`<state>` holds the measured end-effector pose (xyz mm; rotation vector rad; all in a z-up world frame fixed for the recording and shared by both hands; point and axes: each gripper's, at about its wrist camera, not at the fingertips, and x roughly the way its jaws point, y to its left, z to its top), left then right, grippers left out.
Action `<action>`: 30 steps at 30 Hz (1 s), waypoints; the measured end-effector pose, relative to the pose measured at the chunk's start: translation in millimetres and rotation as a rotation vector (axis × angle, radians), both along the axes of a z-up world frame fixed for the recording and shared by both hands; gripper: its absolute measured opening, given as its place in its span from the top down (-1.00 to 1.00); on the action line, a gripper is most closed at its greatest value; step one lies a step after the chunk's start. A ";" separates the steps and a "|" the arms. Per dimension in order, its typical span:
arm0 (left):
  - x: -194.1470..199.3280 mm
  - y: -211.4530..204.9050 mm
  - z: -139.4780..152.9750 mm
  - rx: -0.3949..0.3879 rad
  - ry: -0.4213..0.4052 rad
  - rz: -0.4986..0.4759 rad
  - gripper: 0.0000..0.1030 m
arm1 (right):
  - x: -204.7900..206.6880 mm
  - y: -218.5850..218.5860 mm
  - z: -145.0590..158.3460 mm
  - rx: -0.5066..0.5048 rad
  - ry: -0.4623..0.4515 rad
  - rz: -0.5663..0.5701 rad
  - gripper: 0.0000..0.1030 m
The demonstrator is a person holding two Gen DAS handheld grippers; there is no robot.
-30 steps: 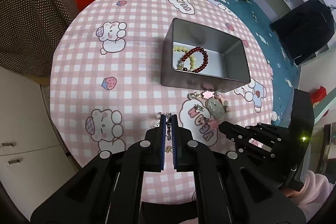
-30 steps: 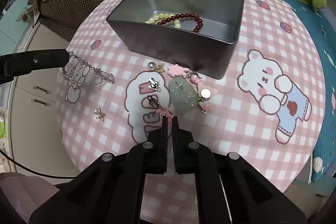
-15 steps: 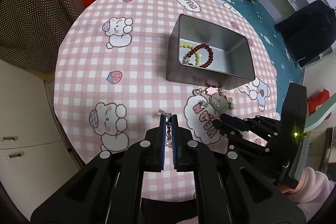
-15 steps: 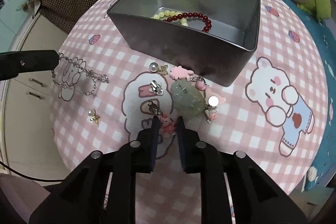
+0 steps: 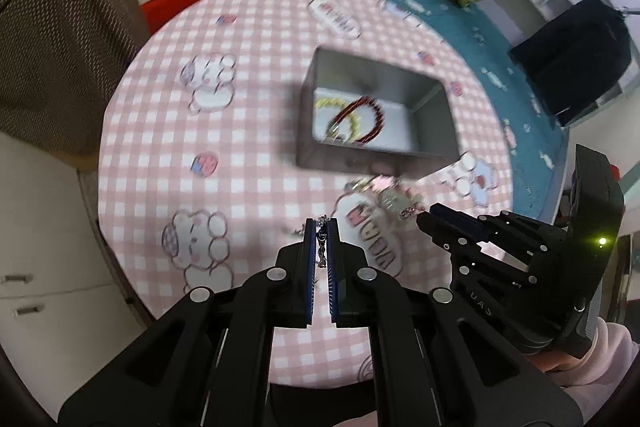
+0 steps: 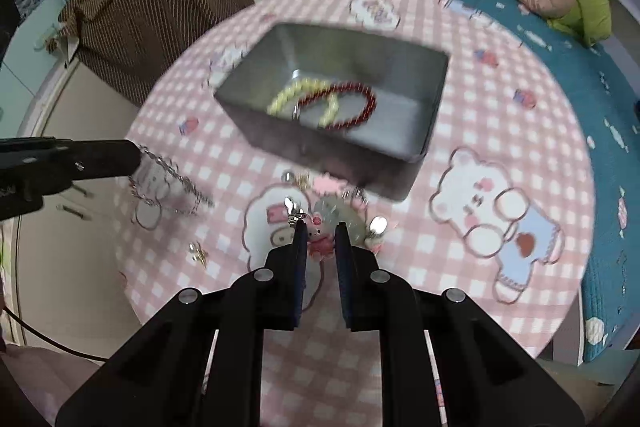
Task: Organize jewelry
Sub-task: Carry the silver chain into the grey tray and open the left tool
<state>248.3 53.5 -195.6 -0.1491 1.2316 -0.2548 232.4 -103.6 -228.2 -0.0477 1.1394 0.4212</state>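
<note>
A grey metal tin (image 5: 434,131) (image 6: 434,99) stands on the pink checked round table and holds a red bead bracelet (image 6: 362,107) and a yellow bead bracelet (image 6: 292,93). My left gripper (image 5: 322,227) is shut on a silver chain (image 5: 321,247), which hangs above the table in the right wrist view (image 6: 172,175). My right gripper (image 6: 320,229) holds a pink bunny charm (image 6: 318,231) between its fingers, lifted off the table, with its metal clip (image 6: 295,213) at the left finger. A green stone pendant (image 6: 338,213) and small charms lie in front of the tin.
A pearl earring (image 6: 198,251) lies on the table at the left. A brown dotted cloth (image 6: 160,11) hangs behind the table. A bed with a teal cover (image 6: 540,27) runs along the right. White cabinets (image 5: 48,267) stand to the left.
My right gripper opened, moved forward over the pink bunny charm and closed on it, then rose. My left gripper lifted higher with the chain. Both views have pulled away from the table.
</note>
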 end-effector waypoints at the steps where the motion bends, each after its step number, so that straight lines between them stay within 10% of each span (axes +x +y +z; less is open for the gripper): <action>1: 0.7 -2.0 5.6 0.001 -0.018 -0.010 0.91 | 1.2 -1.5 8.4 0.003 -0.022 -0.008 0.75; 14: 21.6 -32.0 67.9 -0.051 -0.216 -0.128 0.90 | 14.5 -29.2 58.0 0.012 -0.164 -0.077 0.75; 30: 71.8 -65.6 35.4 -0.100 -0.119 -0.177 0.90 | 40.7 -35.6 33.7 0.020 -0.071 -0.077 0.75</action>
